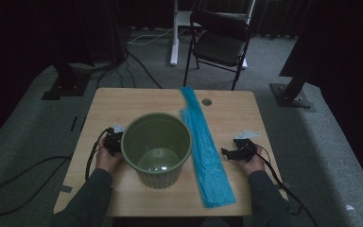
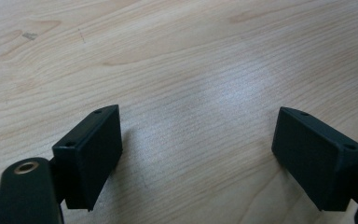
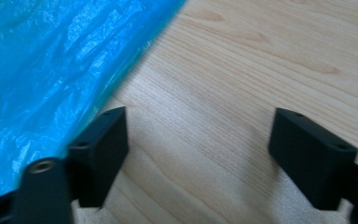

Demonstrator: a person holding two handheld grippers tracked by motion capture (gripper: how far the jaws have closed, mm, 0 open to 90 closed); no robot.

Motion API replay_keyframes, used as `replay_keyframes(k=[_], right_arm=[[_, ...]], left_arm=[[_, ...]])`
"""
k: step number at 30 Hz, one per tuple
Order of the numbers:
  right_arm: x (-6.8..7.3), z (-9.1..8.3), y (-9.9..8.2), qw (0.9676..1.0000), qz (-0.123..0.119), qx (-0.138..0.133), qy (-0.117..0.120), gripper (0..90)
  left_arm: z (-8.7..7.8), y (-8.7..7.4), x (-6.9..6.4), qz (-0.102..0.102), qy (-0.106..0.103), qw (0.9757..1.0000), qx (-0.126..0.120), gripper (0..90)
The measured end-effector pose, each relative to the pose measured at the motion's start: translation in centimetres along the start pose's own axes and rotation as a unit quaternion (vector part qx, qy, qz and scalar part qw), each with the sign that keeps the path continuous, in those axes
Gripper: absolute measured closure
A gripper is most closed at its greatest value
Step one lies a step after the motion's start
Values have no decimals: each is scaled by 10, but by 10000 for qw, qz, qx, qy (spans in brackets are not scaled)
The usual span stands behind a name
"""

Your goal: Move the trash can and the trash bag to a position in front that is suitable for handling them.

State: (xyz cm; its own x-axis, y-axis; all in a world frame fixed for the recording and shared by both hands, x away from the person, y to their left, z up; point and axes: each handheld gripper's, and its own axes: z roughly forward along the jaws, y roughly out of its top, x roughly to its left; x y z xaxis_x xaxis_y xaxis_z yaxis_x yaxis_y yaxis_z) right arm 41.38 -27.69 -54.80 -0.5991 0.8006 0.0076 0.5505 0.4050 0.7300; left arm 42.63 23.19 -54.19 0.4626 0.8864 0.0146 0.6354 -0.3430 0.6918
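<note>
While both jaw pairs stand spread and empty over the table (image 1: 123,101), I judge the start: blue bag (image 1: 207,151) lies just left of my right gripper (image 1: 230,153), bin (image 1: 156,147) right of my left gripper (image 1: 113,142). Next, pinch the bag's edge.

The pale wood-grain bench (image 1: 123,101) looks smooth with a soft sheen. The round olive-green plastic bucket (image 1: 156,149) is matt outside, its floor glossy. The long bright-blue plastic-film bag (image 1: 207,151) is thin, crinkled and shiny. The hard black plastic pads (image 2: 89,156) of the left hand-held gripper (image 2: 198,158) look matt.
</note>
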Motion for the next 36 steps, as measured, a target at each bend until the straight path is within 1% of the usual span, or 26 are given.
replay_keyframes(k=[2,3,4,5,6,7,8,10,12,14,15,16,18,20,21,23,25,26,27,29,30,31,32,33,34,36], right_arm=[[0,0,0,10000,5,-4,0,245],[1,-1,0,10000,7,0,2,280],[2,-2,1,10000,19,22,-27,334],[3,-4,3,9998,105,106,-106,402],[3,-4,3,9998,105,106,-106,402],[5,-6,6,9994,171,247,-175,471],[5,-6,6,9994,171,247,-175,471],[7,-7,8,9990,196,367,-155,512],[10,-8,11,9991,188,385,-70,526],[16,-10,16,9994,136,308,43,538],[16,-10,16,9994,136,308,43,538],[23,-13,21,9995,113,209,193,543],[25,-13,23,9995,98,184,233,555],[32,-14,26,9994,0,163,313,556],[38,-12,28,9990,-53,207,389,554],[41,-10,29,9989,-64,229,416,554],[49,-4,29,9980,-204,373,459,548],[49,-4,29,9980,-204,373,459,548],[52,0,28,9973,-331,478,441,550],[53,1,28,9971,-340,532,434,555],[56,5,26,9963,-431,638,369,590],[56,5,26,9963,-431,638,369,590],[57,4,27,9959,-445,691,366,696],[58,4,28,9958,-451,712,353,735],[58,4,28,9958,-451,712,353,735],[58,2,28,9954,-467,780,291,817]], left_arm=[[-1,0,0,-13,5,10000,31,175],[-2,0,0,-25,16,10000,31,193],[-3,0,1,-42,33,10000,37,226],[-4,0,2,-46,37,10000,32,274],[-4,0,2,-55,34,10000,29,274],[-5,0,2,-83,56,9999,24,308],[-5,0,3,-95,65,9999,26,308],[-6,0,3,-85,60,9999,40,321],[-6,0,3,-73,45,10000,45,328],[-6,-1,4,-75,37,10000,34,332],[-6,-1,4,-75,37,10000,34,332],[-6,-1,4,-75,38,10000,34,332],[-6,-1,4,-73,36,10000,27,332],[-6,-1,4,-73,36,10000,29,332],[-6,-1,3,-76,39,10000,30,333],[-6,-1,4,-75,38,10000,30,333],[-6,-1,4,-72,35,10000,30,333],[-6,-1,4,-72,35,10000,29,333],[-6,-1,4,-71,35,10000,29,333],[-6,-1,4,-70,34,10000,28,333],[-6,-1,4,-70,34,10000,27,333],[-6,-1,4,-70,33,10000,26,333],[-6,-1,4,-69,33,10000,25,332],[-6,-1,4,-68,33,10000,24,333],[-6,-1,4,-69,33,10000,25,333],[-6,-1,4,-72,34,10000,28,333]])
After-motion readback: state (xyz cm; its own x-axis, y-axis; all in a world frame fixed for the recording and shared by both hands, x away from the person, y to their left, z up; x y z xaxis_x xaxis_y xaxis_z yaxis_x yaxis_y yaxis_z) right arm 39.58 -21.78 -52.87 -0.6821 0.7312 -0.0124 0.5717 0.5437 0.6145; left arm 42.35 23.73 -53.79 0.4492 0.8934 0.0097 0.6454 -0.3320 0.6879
